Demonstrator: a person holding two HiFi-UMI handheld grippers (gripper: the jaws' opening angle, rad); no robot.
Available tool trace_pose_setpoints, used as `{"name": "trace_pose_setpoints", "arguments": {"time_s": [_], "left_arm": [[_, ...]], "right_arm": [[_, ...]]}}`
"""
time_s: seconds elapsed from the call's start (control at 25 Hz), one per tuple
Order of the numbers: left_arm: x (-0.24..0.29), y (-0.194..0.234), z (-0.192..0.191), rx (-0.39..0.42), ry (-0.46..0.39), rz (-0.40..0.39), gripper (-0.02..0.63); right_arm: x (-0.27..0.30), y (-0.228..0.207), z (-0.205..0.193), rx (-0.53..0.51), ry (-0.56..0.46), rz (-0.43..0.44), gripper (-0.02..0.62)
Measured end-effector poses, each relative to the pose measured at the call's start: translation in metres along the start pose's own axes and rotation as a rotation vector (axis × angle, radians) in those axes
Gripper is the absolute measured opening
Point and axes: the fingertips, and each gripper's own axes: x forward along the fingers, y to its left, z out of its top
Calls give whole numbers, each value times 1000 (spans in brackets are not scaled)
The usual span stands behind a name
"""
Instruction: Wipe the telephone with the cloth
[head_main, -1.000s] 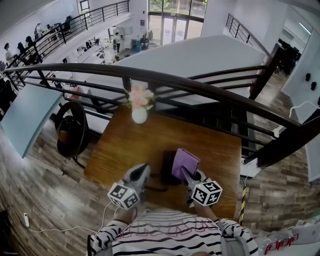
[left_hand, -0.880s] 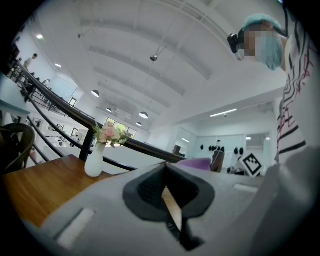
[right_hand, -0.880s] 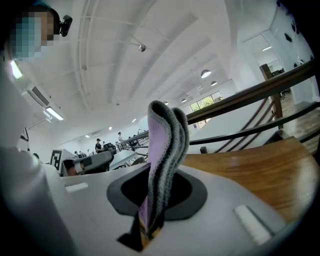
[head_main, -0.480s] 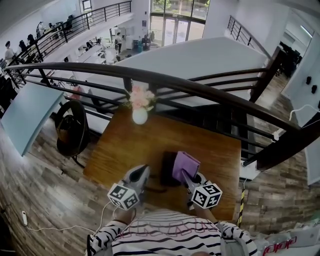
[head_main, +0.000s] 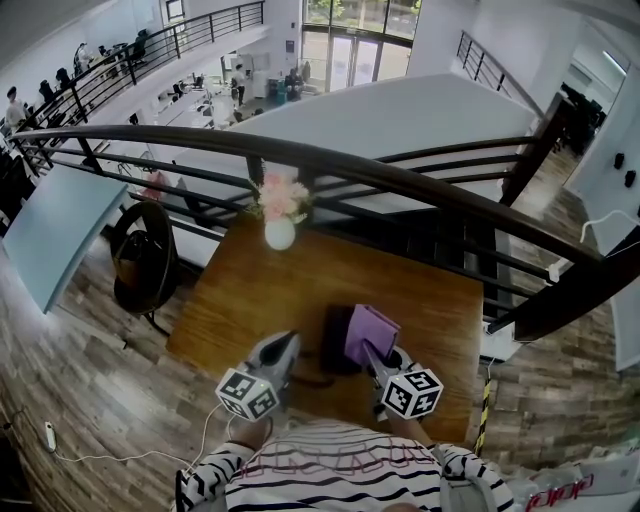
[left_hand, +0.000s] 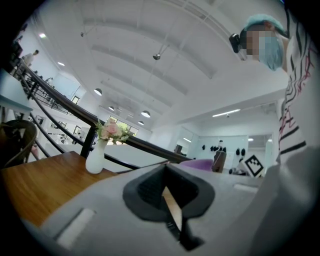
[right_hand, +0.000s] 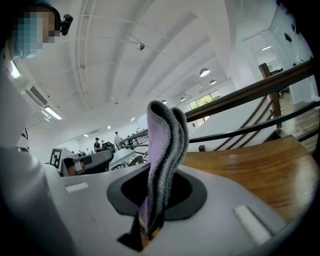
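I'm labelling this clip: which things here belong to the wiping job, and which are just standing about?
Job in hand:
cloth, clamped in the right gripper
telephone
left gripper, fingers together, empty

Just standing about:
vase of flowers at the table's far edge
chair
railing

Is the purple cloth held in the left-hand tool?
No, the right gripper pinches the cloth; the left gripper is shut and empty.
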Motion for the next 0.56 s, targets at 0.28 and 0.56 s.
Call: {"name": "trace_pose_setpoints", "arguments": {"time_s": [0.28, 0.56], "left_arm": [[6, -3, -3, -5, 4, -7, -2], [2, -4, -2, 0, 1, -4, -2]], "right_arm": [[-1, -5, -2, 3, 3, -3, 52], [-2, -3, -2, 4, -2, -5, 52]]}}
